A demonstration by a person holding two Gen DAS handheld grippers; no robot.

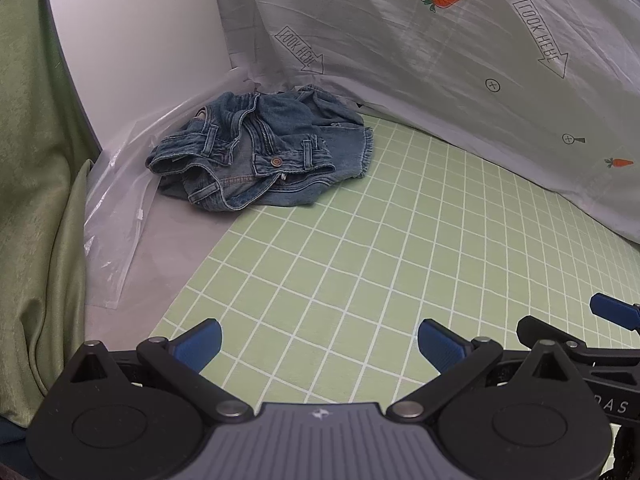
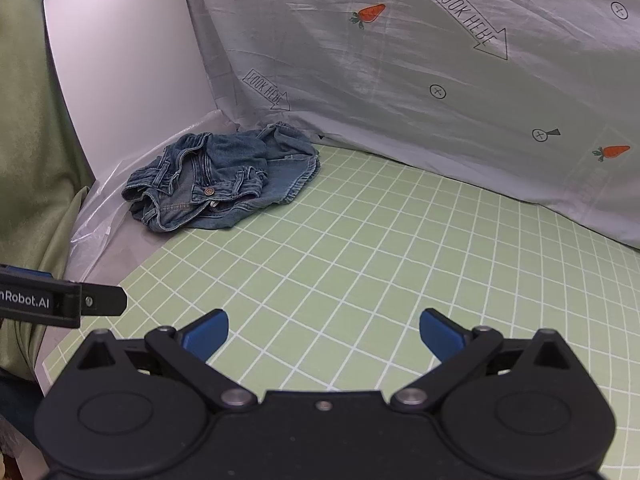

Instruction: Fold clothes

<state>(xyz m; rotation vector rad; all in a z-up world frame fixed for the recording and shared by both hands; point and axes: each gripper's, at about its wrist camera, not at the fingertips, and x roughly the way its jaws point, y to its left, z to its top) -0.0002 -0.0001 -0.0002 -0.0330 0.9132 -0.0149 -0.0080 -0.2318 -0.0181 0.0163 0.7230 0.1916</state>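
Note:
A crumpled pair of blue denim shorts (image 1: 260, 152) lies in a heap at the far left corner of the green grid mat (image 1: 380, 248), waistband and metal button facing me. In the right wrist view the same denim shorts (image 2: 220, 180) sit far ahead to the left, on the green grid mat (image 2: 380, 248). My left gripper (image 1: 320, 346) is open near the mat's front edge, well short of the shorts, with nothing between its fingers. My right gripper (image 2: 324, 334) is open too and holds nothing. Its blue fingertip (image 1: 612, 312) shows at the right edge of the left wrist view.
A white sheet printed with carrots and arrows (image 1: 460, 60) hangs behind the mat. A white panel (image 1: 140, 40) stands at the back left, with clear plastic film (image 1: 116, 208) at its foot. A green curtain (image 1: 36, 200) hangs on the left.

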